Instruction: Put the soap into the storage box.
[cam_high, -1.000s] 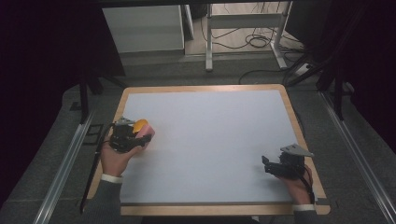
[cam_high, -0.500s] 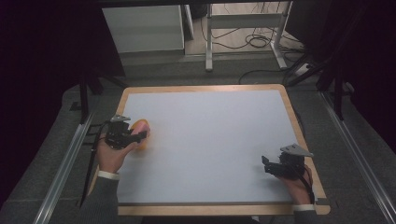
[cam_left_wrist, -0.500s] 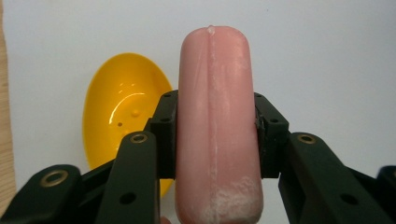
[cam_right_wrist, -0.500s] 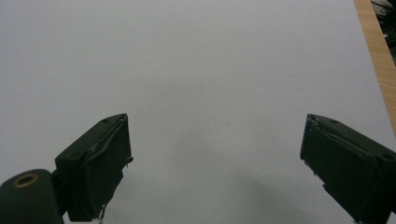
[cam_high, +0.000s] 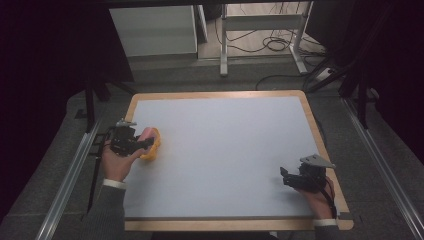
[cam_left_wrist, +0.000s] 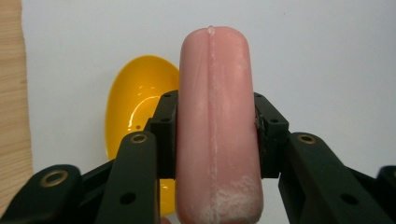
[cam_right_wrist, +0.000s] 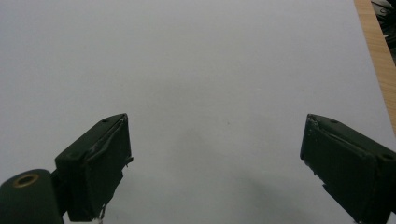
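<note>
**High view: left gripper holds the sausage at the table's left edge**

High view: we see the left gripper (cam_high: 142, 144) at about 9 o'clock on the white table (cam_high: 225, 150), close to its wooden left border. Its jaws are clamped on a pink sausage (cam_high: 148, 133), which sits over a yellow bowl (cam_high: 152, 148) on the table surface. We cannot tell from this view whether the sausage touches the bowl.

In the left gripper view, we see the sausage (cam_left_wrist: 217, 126) standing lengthwise between the two black jaws, gripped on both flanks near its middle, with its rounded end pointing to 12 o'clock. The yellow bowl (cam_left_wrist: 133, 102) lies behind it, toward 10 o'clock, partly covered by the sausage and the left-hand jaw.

We find the right gripper (cam_high: 285, 176) at about 4 o'clock on the table, well apart from the sausage. In the right gripper view its jaws stand wide apart with bare table surface between them.
</note>
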